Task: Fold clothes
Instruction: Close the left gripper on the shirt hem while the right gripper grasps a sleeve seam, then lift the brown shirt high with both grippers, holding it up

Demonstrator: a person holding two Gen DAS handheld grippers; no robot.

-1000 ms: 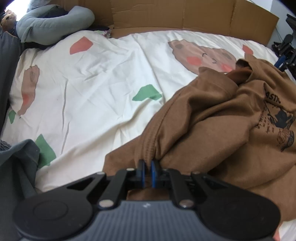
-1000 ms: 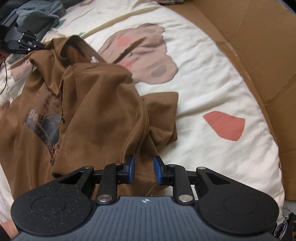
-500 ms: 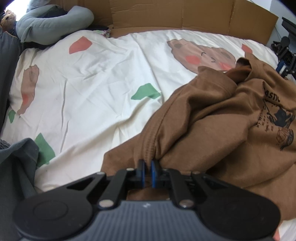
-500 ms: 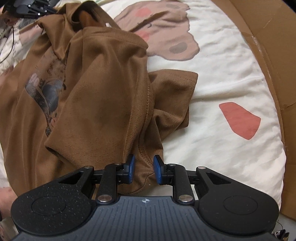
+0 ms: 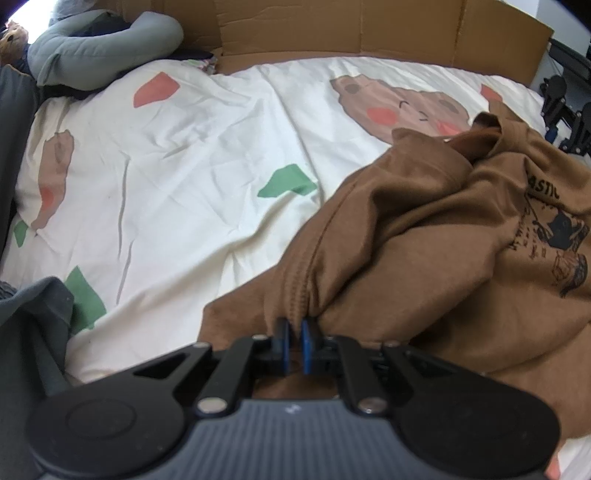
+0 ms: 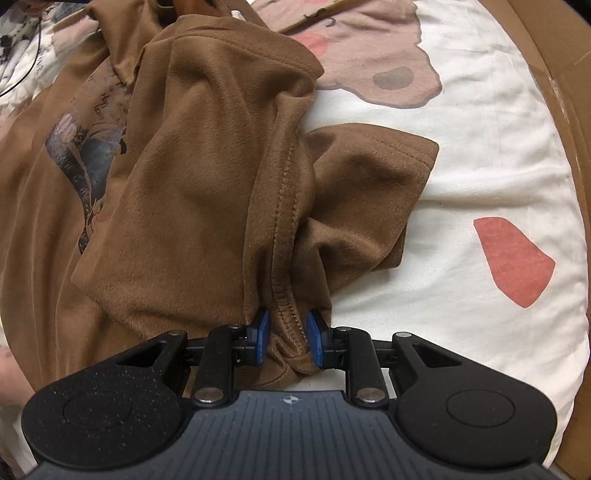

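Patterned bedsheet, crumpled brown T-shirt, chest print reading "ASTIC"

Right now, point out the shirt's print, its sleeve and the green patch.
print point(image 5: 557, 243): left wrist view, on the dark figure.
sleeve point(image 6: 373, 177): right wrist view, mid-sleeve, flat on the sheet.
green patch point(image 5: 288, 181): left wrist view, its centre.

shirt on bedsheet, cardboard behind

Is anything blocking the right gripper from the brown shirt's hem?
Nothing visible. The right gripper already has the brown shirt hem bunched between its closing jaws, and no other item lies between them.
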